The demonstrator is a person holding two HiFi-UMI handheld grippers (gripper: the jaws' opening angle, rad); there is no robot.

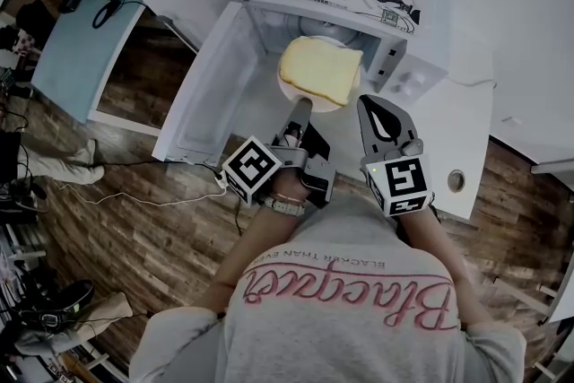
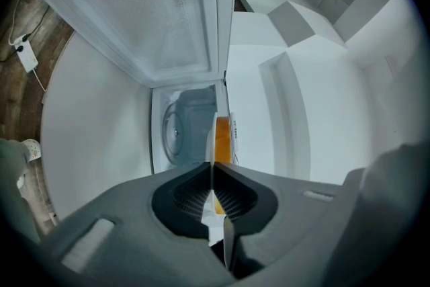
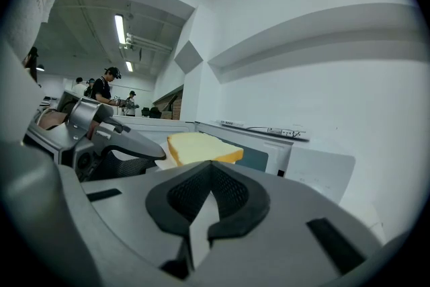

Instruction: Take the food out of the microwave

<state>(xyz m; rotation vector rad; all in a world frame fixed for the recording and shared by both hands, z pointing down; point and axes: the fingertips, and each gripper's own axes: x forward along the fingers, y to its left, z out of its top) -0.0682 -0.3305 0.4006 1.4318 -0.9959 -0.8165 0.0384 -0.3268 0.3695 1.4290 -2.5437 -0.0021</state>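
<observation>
So the bread [image 1: 320, 70] lies flat, long side across the microwave [image 1: 408, 76] mouth, pale yellow. The left gripper [image 1: 300, 108] pinches its plate [image 1: 323, 104]; the right gripper [image 1: 377, 108] is closed on nothing.

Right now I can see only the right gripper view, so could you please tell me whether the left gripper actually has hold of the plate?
Observer: Yes. In its own view the left gripper has its jaws closed on the rim of the white plate, seen edge-on.
Operator: Thank you. Is the bread out of the microwave?
Observer: In the head view the bread slice lies on the plate at the mouth of the microwave. I cannot tell whether it has cleared the opening.
Operator: Is the door in the way?
Observer: No. The door stands wide open at the left of the head view, apart from the plate.
</observation>
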